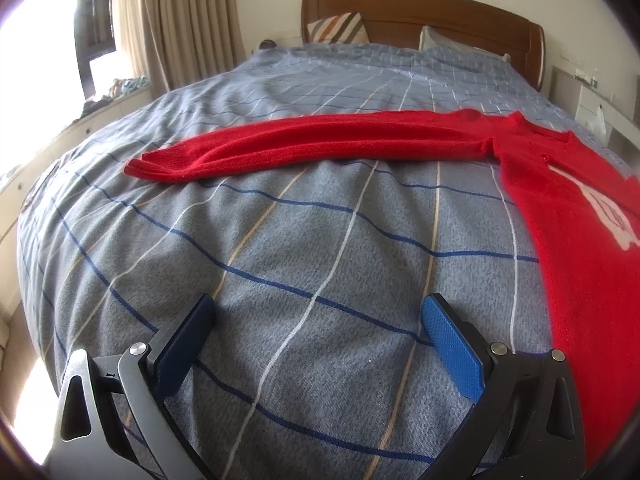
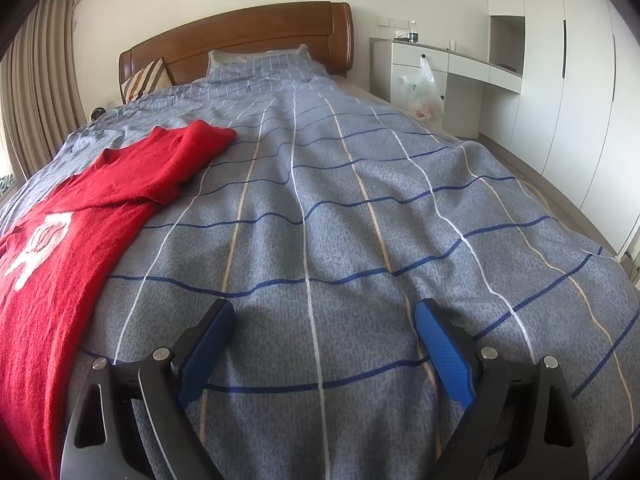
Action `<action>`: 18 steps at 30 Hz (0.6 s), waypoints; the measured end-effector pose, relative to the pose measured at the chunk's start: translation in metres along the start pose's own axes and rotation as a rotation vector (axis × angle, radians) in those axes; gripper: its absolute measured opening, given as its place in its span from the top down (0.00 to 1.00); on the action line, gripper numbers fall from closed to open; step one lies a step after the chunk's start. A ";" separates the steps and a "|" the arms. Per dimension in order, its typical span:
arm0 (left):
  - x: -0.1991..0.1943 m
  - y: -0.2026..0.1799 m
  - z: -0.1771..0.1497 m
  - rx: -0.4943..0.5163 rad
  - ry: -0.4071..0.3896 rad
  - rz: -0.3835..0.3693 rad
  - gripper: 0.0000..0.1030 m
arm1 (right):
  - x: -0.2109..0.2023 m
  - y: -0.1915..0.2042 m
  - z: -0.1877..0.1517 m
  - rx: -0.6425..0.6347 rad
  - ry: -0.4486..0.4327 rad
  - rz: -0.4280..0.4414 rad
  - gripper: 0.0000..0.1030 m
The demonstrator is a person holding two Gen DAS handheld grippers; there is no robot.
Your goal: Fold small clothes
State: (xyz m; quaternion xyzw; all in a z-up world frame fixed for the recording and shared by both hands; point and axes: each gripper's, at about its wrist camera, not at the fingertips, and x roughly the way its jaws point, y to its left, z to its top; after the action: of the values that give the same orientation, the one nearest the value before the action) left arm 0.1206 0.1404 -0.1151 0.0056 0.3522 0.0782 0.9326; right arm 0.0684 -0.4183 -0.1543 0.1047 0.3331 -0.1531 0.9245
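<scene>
Starting from the far left, the red knitted sweater with a white front motif (image 1: pixel 568 200) lies flat and face up on the grey-blue checked bed cover (image 1: pixel 320 240), one long sleeve (image 1: pixel 300 146) stretched straight out sideways toward the curtained window, its cuff (image 1: pixel 138 168) at the extreme end. The left gripper (image 1: pixel 318 312) hovers low over bare cover beside the sweater's side edge, jaws spread wide and holding nothing. In the right wrist view the garment's other side appears, with the second sleeve (image 2: pixel 192 156) lying short and angled toward the wooden headboard (image 2: pixel 240 36); the right gripper (image 2: pixel 324 318) likewise hangs over bare cover, jaws wide apart and empty. No fold appears to have been made yet, so the step in hand is judged to be the first sleeve fold. To do it well, bring the left gripper to the cuff, pinch both knit layers fully between the blue pads (image 1: pixel 452 344), lift only enough to clear the cover, and carry the sleeve across the body so it lands flat over the motif. Use the right gripper to pin the shoulder seam, since loose knit stretches and drags. Avoid catching the bed cover in the pinch.
</scene>
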 end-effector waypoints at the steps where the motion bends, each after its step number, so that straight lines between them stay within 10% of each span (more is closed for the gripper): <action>1: 0.000 0.001 0.000 -0.001 0.004 -0.006 0.00 | 0.000 0.000 0.000 -0.001 0.001 0.000 0.11; 18: 0.006 0.006 0.002 0.002 0.048 -0.041 0.00 | 0.001 0.001 0.000 -0.001 0.004 -0.001 0.10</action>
State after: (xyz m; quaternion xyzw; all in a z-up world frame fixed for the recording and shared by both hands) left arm 0.1256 0.1469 -0.1167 -0.0028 0.3747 0.0587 0.9253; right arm 0.0692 -0.4173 -0.1549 0.1046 0.3353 -0.1531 0.9237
